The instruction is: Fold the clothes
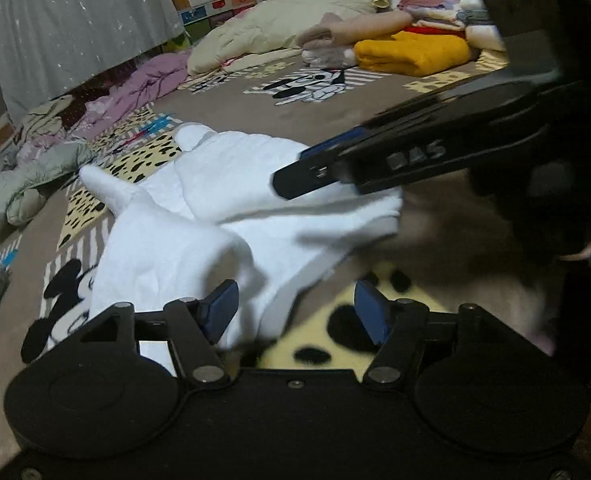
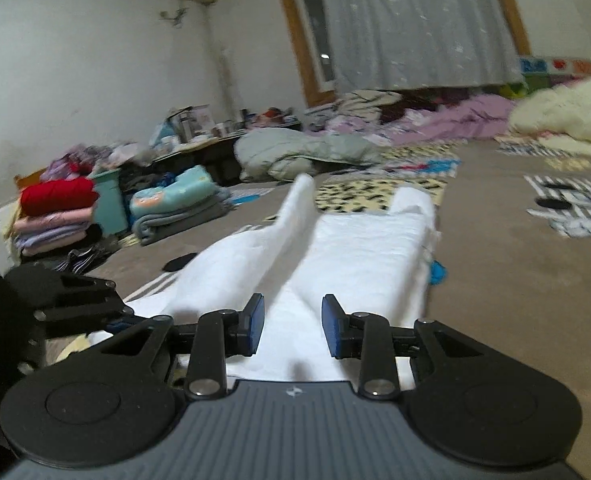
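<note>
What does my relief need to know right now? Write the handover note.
Left gripper: jaws open, holding nothing, at the near edge of the white garment.
Right gripper: jaws open, empty, over the garment's near end; in the left view it reaches across the garment from the right.
Garment: on the rug, partly folded lengthwise, two ends sticking up at the far side.
Done: folded clothes stacked beyond it.
Left: finish folding this garment and add it to the stack. Loose clothing lies further off, apparently unfolded.
</note>
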